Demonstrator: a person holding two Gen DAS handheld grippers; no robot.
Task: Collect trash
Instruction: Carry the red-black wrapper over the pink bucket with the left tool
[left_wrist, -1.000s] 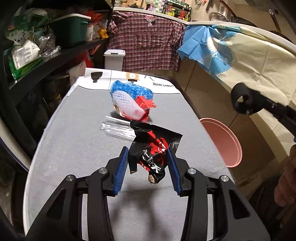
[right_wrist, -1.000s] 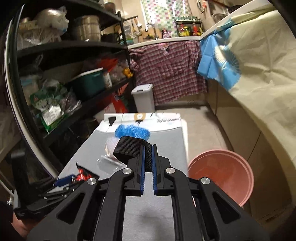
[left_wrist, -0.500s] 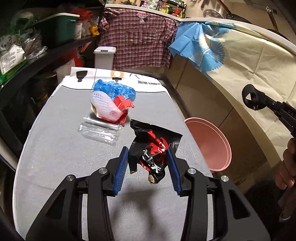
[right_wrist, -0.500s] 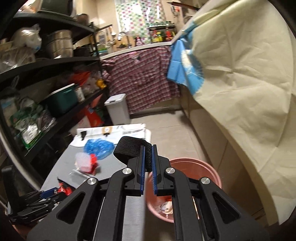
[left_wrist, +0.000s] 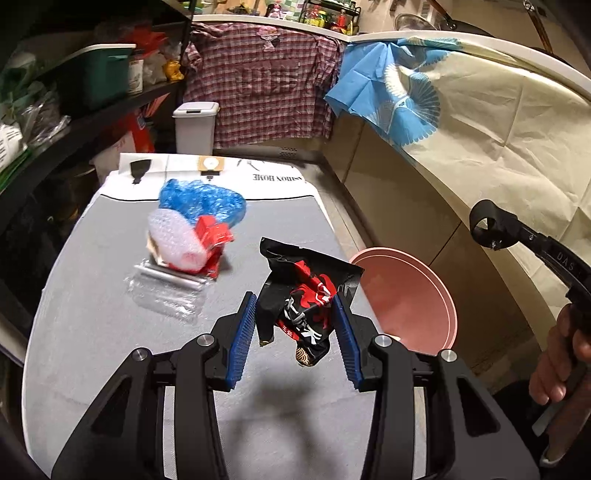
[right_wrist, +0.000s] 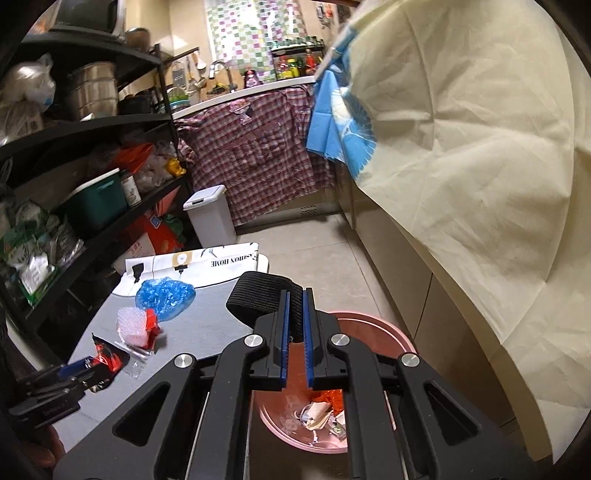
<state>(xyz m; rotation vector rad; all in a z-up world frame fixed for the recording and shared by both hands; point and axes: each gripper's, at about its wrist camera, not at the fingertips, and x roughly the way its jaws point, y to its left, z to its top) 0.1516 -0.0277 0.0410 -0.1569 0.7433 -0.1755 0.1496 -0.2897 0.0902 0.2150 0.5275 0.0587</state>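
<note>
**Two grippers holding trash above table and bin**

Left wrist view: the left gripper (left_wrist: 295, 338) pinches a crumpled black-and-red wrapper (left_wrist: 303, 302) between its blue pads (left_wrist: 242, 341), lifted clear of the grey table (left_wrist: 92, 332), on which its shadow falls. Farther along the table lie a clear plastic bag (left_wrist: 166, 291), a bubble-wrap bundle with red packaging (left_wrist: 188, 242) and a blue plastic bag (left_wrist: 203, 201), the last two touching. Beyond the table's right edge stands the pink bin (left_wrist: 406, 295) on the floor. The right gripper's tip appears at the right margin, held by the person's right hand (left_wrist: 561, 365).

Right wrist view: the right gripper (right_wrist: 294, 336) holds a black ribbed strap loop (right_wrist: 262, 295), its fingers nearly pressed together on one side of the loop. The gripper hangs over the pink bin (right_wrist: 380, 328), which contains paper scraps and wrappers (right_wrist: 321, 410). At lower left, the left gripper (right_wrist: 79, 369) with its wrapper (right_wrist: 107, 360) is above the table (right_wrist: 207, 328). A white lidded bin (right_wrist: 210, 214) stands by the dark shelving (right_wrist: 92, 125).
</note>
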